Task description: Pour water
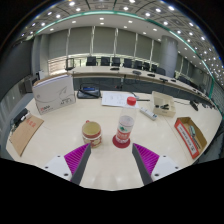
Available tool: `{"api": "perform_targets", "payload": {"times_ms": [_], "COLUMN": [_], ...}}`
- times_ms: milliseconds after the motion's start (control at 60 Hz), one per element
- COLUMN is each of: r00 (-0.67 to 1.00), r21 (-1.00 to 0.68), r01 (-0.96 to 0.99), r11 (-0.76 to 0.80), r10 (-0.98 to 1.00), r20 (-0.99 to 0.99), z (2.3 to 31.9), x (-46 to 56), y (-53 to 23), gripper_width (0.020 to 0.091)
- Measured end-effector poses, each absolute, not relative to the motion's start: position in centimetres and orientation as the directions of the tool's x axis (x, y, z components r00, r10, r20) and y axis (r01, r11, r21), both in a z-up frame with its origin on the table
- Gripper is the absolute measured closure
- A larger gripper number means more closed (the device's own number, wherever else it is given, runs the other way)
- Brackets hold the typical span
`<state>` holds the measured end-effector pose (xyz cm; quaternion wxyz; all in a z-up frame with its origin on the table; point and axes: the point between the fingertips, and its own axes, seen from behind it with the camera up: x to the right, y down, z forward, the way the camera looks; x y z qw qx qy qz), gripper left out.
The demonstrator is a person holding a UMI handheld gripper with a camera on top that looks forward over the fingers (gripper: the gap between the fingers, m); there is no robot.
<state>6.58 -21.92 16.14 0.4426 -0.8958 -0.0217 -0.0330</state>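
Observation:
A clear bottle [124, 130] with a red cap and a red base stands upright on the pale table [60, 140], just ahead of my fingers and a little right of the gap's middle. To its left stands a short tan cup [92, 133] with a red band round its lower part. My gripper [112, 160] is open. The magenta pads [77, 156] stand wide apart with only bare table between them. Both the bottle and the cup lie beyond the fingertips, untouched.
A white box [53, 92] sits far left, with a brown cardboard piece [25, 133] nearer. Papers [117, 99], a small red item [131, 100] and a dark object [88, 91] lie farther back. An orange packet [189, 136] lies at the right. Chairs line the far side.

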Motion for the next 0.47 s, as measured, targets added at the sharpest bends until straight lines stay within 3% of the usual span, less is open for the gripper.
{"api": "perform_targets", "payload": {"times_ms": [300, 467], "r00": [0.997, 0.993], "r21": [-0.777, -0.772], "r01": [0.042, 0.069], "r11": [-0.628, -0.632], "r10": [-0.025, -0.027], "r20": [0.074, 0.111], "z": [19.4, 19.7], "x": [2.0, 1.8], "y": [-28.8, -29.6], "gripper_width": [0.0244, 0.0244]}}
